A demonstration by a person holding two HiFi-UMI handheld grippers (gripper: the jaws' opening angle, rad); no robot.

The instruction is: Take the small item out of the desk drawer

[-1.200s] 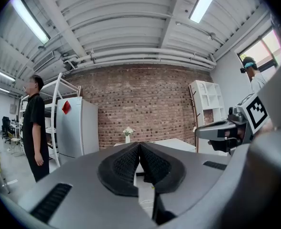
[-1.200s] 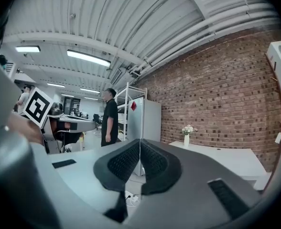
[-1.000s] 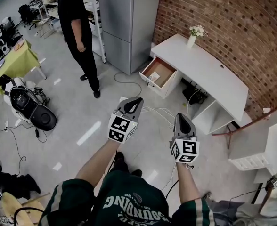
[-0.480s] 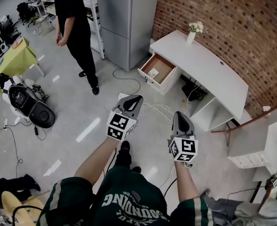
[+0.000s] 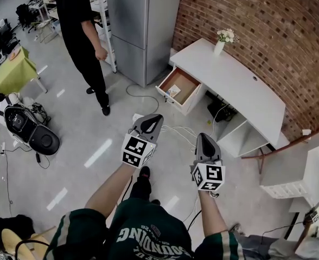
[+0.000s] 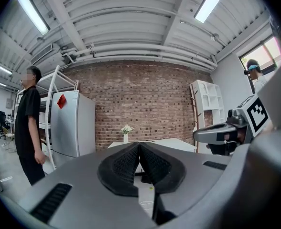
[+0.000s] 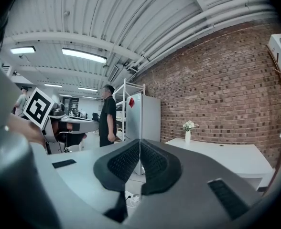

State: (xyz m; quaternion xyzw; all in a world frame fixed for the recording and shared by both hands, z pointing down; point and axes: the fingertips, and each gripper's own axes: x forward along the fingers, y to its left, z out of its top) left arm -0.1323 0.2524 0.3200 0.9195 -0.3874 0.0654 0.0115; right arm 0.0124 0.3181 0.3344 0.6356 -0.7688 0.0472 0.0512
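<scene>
Glossy grey floor [image 5: 83,140], brick wall [image 5: 268,20] along the far side. White desk [image 5: 246,88] stands against the brick, with a small vase [image 5: 220,46] of flowers at its far left corner. A tall grey fridge [image 5: 143,26] stands just left of the desk.

The drawer [image 5: 184,80] at the desk's left end is pulled out, its brown bottom showing. The small item [image 5: 174,91], pale and flat, lies inside near the drawer's front edge.

Left gripper [image 6: 139,149]: jaws pressed together, nothing between the pads. Right gripper [image 7: 139,149]: the same, closed and empty. In the head view both are held out over the floor, side by side, well apart from the desk and pointed roughly toward it.

White cables [image 5: 178,130] are strewn on the floor between grippers and drawer. A person [image 5: 81,37] in black stands left of the fridge. A white shelf unit [image 5: 289,172] stands beyond the desk's right end.
</scene>
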